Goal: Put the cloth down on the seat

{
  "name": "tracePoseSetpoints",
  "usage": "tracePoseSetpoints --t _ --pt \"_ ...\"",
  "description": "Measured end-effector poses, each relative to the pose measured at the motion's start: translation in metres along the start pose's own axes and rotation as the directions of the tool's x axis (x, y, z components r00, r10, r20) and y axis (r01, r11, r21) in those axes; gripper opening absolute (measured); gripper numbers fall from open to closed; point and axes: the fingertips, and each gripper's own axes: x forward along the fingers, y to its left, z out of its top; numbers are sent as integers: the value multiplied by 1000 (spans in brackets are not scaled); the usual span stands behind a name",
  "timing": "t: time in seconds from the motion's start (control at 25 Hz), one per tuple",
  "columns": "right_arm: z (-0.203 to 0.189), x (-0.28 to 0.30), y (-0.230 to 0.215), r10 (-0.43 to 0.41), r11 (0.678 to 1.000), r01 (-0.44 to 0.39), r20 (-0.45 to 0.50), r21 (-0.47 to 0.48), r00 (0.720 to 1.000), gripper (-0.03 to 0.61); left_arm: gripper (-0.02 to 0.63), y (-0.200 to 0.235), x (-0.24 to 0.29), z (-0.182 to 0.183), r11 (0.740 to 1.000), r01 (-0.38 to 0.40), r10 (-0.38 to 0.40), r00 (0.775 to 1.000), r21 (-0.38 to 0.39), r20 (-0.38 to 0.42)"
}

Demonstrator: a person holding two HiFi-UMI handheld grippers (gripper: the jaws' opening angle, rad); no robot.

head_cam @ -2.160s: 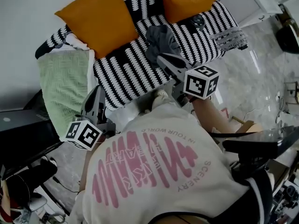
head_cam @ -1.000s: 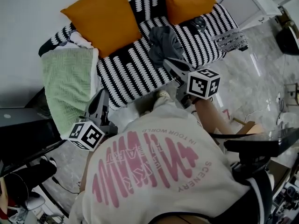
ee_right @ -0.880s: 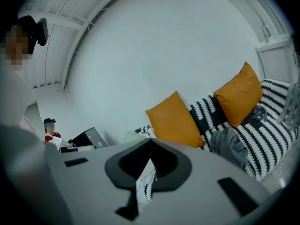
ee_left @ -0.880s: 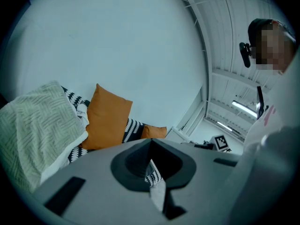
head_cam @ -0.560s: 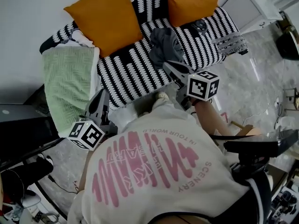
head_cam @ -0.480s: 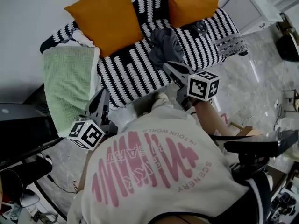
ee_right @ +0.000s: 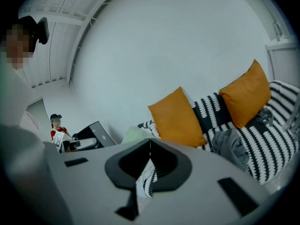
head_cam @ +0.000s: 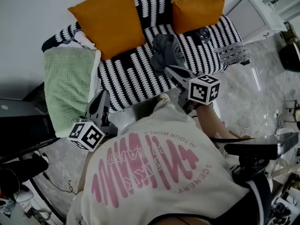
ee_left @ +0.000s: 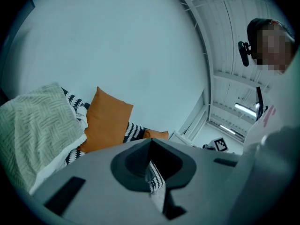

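While facing the striped sofa [head_cam: 131,74], treating the put-down as all but complete. Near the smaller orange cushion [head_cam: 197,11], leaving the grey cloth [head_cam: 166,50] crumpled on the seat, free of both tools. Holding the right gripper [head_cam: 168,69] just short of it, jaws pressed together on nothing. Holding the left gripper [head_cam: 104,93] likewise closed and empty, low at the sofa front. Backing straight off next, avoiding any snag on the fabric.

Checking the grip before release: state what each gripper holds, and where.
Both hold the striped cloth: left gripper and right gripper are each shut on a fold near its front edge.
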Motion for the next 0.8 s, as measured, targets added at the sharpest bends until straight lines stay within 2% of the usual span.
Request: tracePoseSetpoints --t 0.44,0.8 --pt "43 26 -40 108 994 -106 -62 22 992 12 9 -10 52 33 996 -91 92 993 -11 77" --pt "51 31 -53 128 992 -128 -87 5 988 12 9 -21 72 31 997 -79 79 994 -3 77"
